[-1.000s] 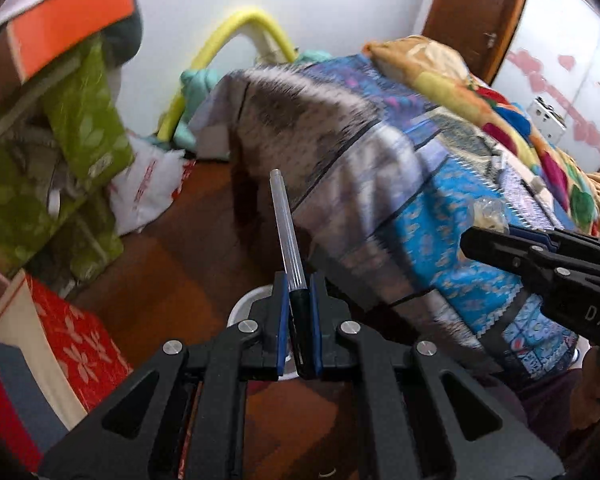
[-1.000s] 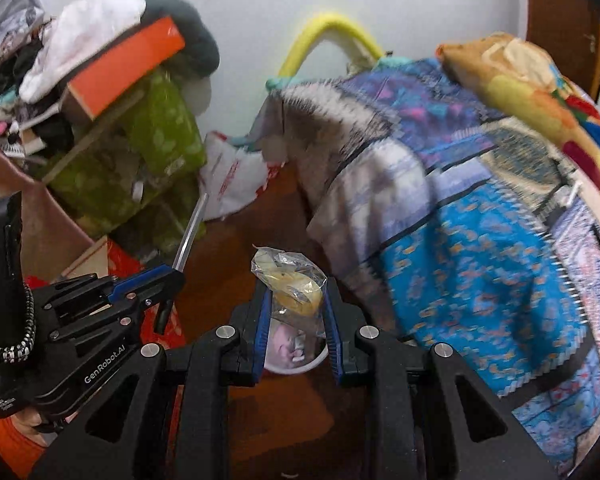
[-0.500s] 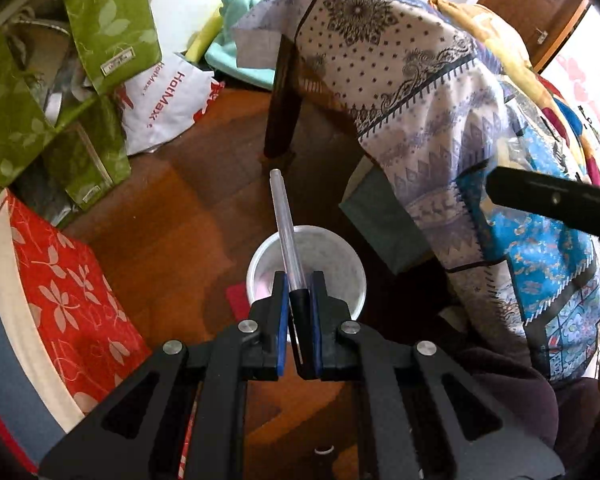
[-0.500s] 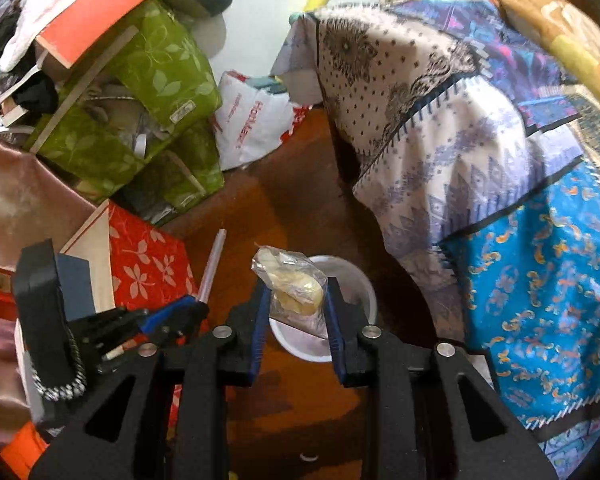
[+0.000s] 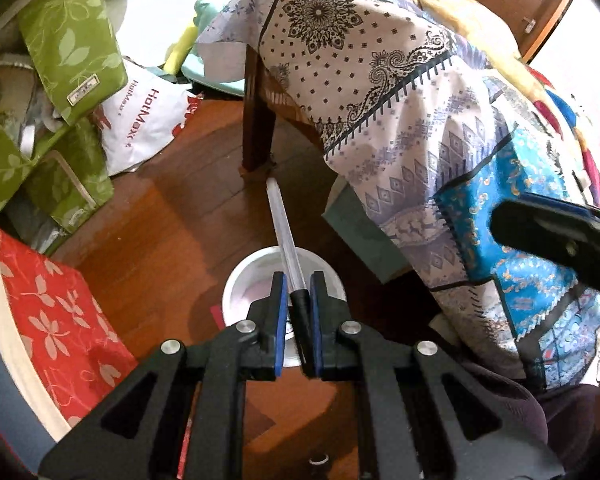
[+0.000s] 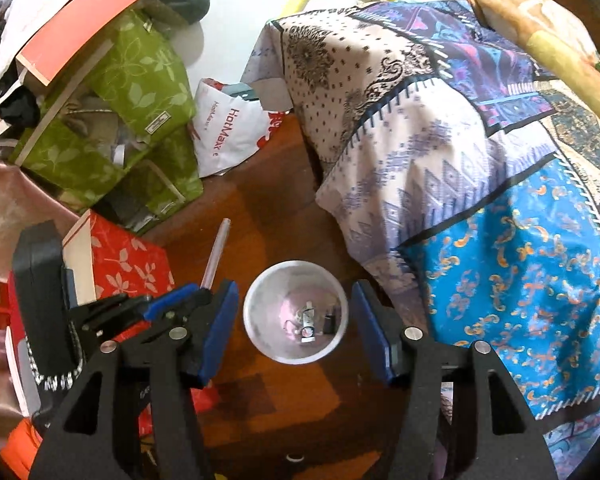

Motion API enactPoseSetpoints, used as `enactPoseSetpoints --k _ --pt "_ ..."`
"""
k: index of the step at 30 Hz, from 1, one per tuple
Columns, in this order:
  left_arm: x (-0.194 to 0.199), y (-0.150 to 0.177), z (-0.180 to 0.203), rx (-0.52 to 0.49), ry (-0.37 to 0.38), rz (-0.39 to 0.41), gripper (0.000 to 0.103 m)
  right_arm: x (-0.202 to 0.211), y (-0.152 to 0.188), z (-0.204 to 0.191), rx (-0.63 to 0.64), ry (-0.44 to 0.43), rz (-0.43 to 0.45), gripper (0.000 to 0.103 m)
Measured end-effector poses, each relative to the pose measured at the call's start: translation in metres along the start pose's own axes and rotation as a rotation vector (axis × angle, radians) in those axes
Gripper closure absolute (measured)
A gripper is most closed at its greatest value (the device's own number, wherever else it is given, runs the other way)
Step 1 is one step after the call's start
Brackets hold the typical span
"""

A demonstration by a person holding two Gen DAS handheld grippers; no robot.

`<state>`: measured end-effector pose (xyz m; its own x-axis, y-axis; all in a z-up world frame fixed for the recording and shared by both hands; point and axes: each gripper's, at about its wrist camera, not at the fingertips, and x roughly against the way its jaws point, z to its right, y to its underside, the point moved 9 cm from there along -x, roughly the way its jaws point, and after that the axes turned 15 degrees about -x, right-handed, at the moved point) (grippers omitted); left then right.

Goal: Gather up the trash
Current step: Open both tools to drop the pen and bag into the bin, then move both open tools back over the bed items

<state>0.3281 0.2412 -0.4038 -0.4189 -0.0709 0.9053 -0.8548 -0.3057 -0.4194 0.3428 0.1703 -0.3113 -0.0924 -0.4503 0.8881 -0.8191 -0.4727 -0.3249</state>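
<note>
Since a second ago both grippers have dropped from bed level to right over the white bin (image 6: 295, 312) on the floor, and the plastic bag that sat in the right gripper (image 6: 296, 332) is gone from it. Right jaws are opening, nothing between them, bin framed in the gap; can't pick the bag out among the scraps at the bottom. Left gripper (image 5: 299, 320) sits over the bin rim, pads pressed on the dark end of a pen (image 5: 286, 240), clear barrel sticking out over the floor towards the bed leg (image 5: 258, 120). Step in hand, by my read: dumping trash. Next: release the pen, but first tip it so it lands in the bin, not on the floor.
</note>
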Motion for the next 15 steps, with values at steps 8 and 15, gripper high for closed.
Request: enactPoseSetpoints --k 8,15 --pt "0.017 0.006 0.009 -0.076 -0.078 -0.016 0.075 0.019 0.009 0.009 0.028 0.014 0.023 0.048" --pt "0.054 0.010 0.021 -0.091 -0.087 0.013 0.074 0.055 0.016 0.014 0.032 0.002 0.075 0.048"
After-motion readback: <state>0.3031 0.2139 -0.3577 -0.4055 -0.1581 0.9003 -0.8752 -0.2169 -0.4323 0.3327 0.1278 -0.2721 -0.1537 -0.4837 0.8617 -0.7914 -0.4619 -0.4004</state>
